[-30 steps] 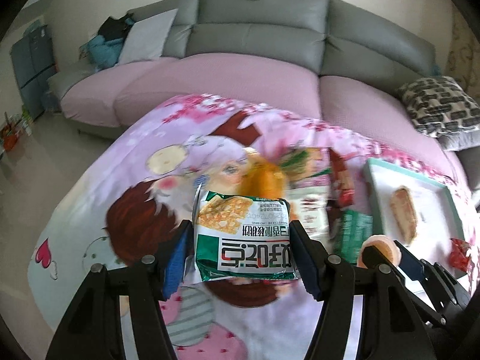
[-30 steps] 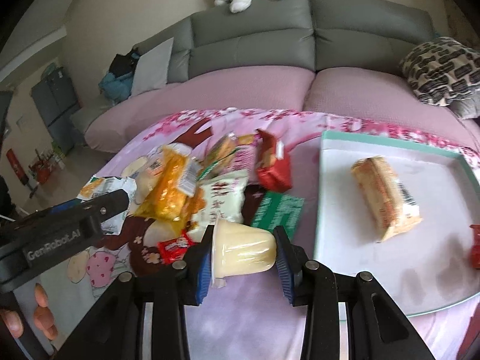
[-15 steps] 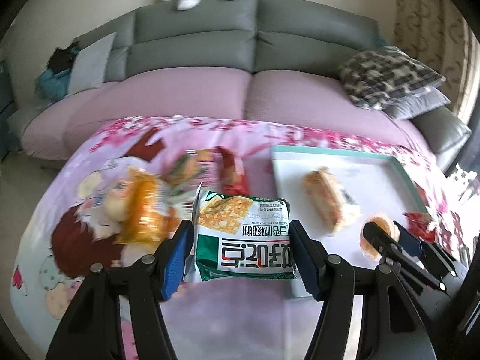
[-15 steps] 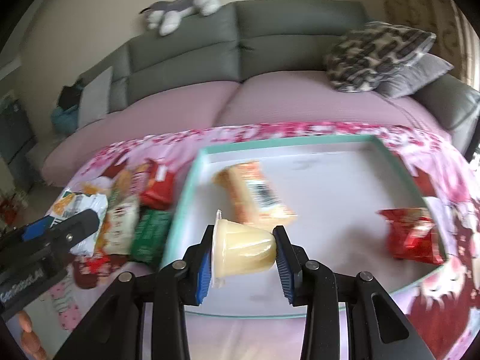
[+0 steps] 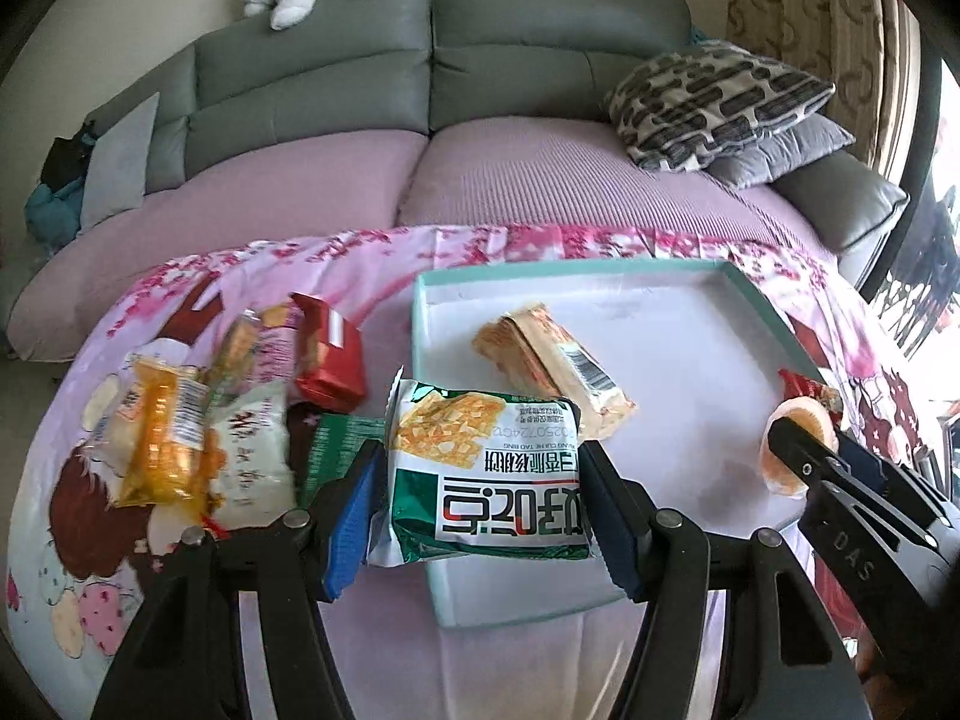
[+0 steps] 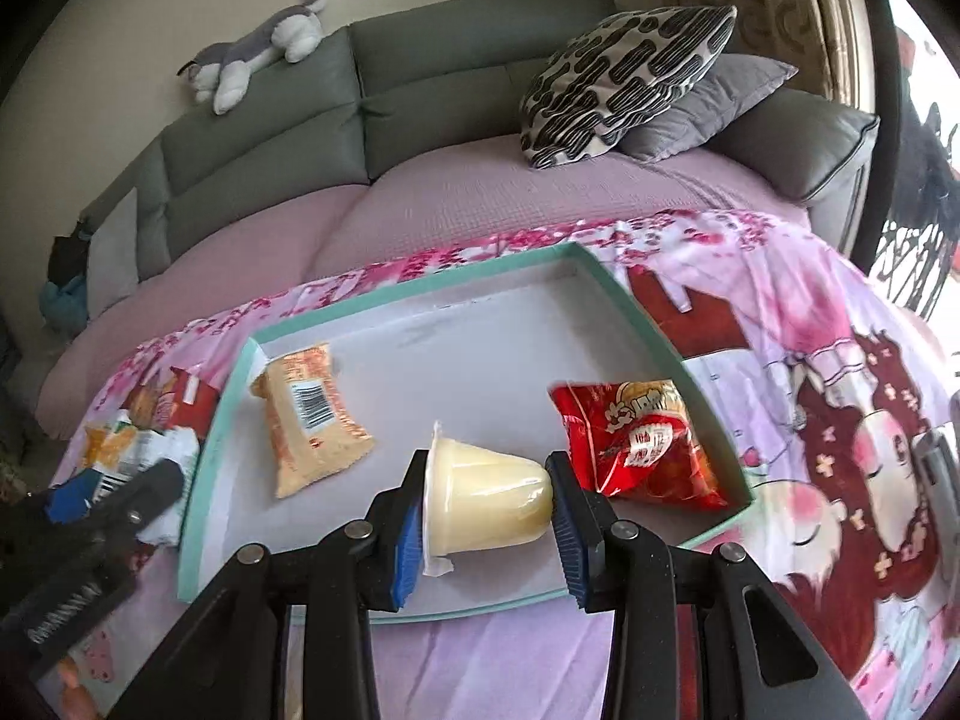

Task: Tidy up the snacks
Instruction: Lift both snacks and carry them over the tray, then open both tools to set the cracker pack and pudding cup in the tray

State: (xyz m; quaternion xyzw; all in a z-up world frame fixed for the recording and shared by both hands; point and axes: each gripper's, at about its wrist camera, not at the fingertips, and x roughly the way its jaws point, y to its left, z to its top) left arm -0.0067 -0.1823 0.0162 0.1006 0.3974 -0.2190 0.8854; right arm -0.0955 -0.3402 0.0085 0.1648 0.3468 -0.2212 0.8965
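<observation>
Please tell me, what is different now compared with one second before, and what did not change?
Both claws travelled from above the loose snack pile to the teal tray. The left claw carried the green cracker packet, the right claw the jelly cup. Nothing was released or newly grasped. The orange wafer pack and red packet lie unmoved in the tray.

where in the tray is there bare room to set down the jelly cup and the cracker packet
Bare floor of the tray runs along its far wall and between the orange wafer pack and red snack bag. Left of the tray, the snack pile is crowded.
</observation>
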